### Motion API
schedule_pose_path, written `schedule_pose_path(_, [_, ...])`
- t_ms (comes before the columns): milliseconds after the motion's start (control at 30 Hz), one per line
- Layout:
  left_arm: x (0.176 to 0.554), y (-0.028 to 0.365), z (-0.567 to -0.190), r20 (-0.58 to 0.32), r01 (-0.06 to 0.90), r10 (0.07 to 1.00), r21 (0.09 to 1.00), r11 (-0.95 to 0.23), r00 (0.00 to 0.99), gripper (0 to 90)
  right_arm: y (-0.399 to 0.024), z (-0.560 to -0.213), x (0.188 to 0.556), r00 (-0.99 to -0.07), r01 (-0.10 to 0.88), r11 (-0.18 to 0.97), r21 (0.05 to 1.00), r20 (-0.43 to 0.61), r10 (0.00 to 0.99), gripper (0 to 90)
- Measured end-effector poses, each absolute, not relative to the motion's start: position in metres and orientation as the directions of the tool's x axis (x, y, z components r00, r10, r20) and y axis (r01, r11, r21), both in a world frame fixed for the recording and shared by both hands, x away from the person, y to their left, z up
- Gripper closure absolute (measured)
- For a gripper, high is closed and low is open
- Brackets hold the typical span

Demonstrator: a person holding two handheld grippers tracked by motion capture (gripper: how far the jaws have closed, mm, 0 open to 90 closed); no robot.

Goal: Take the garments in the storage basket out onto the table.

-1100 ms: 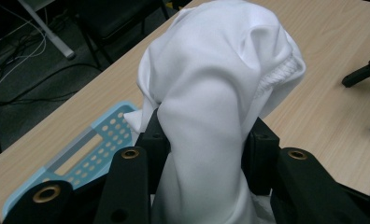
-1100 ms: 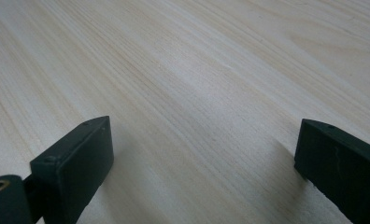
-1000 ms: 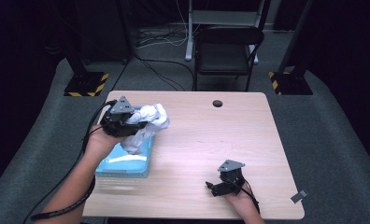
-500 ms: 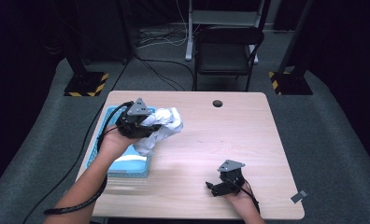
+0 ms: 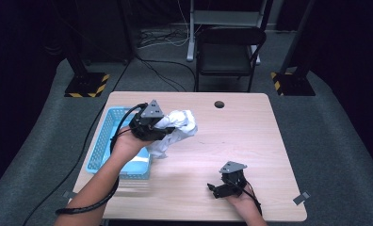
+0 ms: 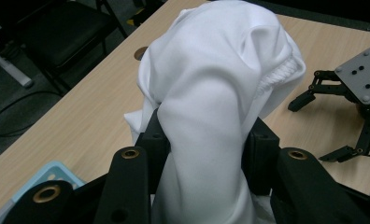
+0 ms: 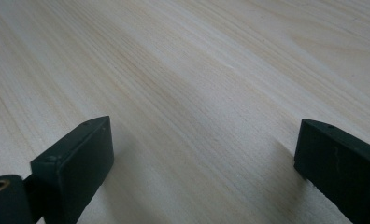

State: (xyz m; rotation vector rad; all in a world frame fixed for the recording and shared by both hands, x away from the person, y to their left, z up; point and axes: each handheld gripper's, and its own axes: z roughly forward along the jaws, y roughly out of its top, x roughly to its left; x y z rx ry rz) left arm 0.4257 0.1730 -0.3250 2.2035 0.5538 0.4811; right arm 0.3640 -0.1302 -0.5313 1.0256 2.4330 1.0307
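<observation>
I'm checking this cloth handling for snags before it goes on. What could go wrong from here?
The left hand-held gripper pinches only a bunched fold of the white cloth, so the cloth might slip free. Its loose end hangs beside the blue basket and could catch on the rim. The right hand-held gripper rests open on the table, too far off to help at once.

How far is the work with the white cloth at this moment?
Done: the white cloth is out of the blue basket, gripped by the left gripper above the table. In hand: carrying it. Left: setting it down; the right gripper rests open on the table.
</observation>
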Motion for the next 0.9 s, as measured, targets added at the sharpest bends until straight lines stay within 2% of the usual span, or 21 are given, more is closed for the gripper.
schedule_pose_path(333, [0.426,0.161,-0.336,0.117,0.243,0.527,0.789,-0.564,0.842,61.3,-0.130,-0.531,0.364,-0.700,0.495,0.488,0.719,-0.003,0.714,3.9])
schedule_pose_path(900, [0.432,0.144,-0.355,0.101,0.261,0.517,0.772,-0.580,0.850,61.4,-0.130,-0.531,0.364,-0.701,0.494,0.489,0.719,-0.004,0.713,3.9])
